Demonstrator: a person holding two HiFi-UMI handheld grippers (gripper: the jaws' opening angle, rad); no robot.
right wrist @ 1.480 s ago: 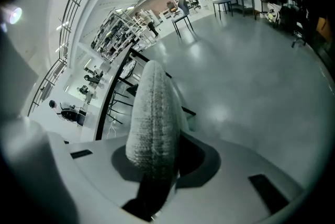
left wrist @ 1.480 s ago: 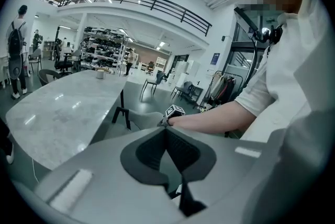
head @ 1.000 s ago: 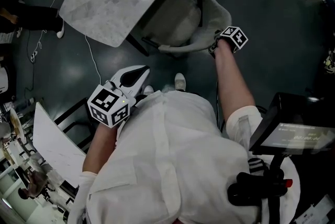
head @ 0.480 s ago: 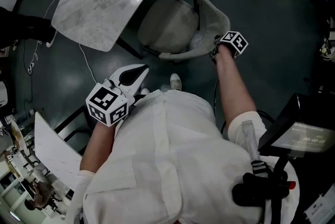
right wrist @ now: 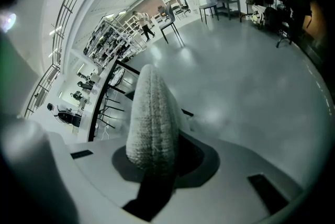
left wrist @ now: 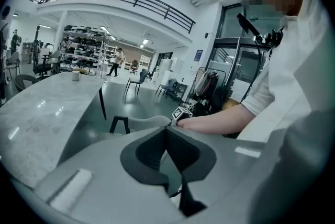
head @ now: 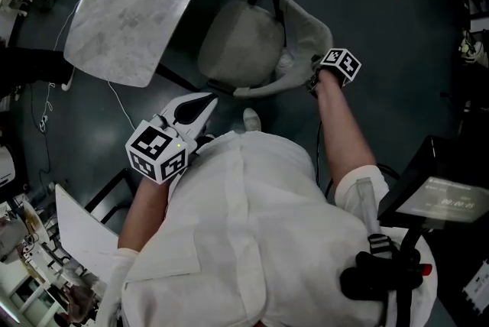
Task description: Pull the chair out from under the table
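Beside the marble table (head: 130, 4), right hand-held gripper (head: 312, 75) clamps chair backrest (head: 309, 27).

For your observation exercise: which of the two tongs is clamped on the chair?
The right tongs, shut on the chair's padded backrest; the left tongs are empty, held clear of it.

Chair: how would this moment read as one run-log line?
right hand-held gripper: shut on chair backrest | left hand-held gripper: shut, empty | seat: mostly clear of table
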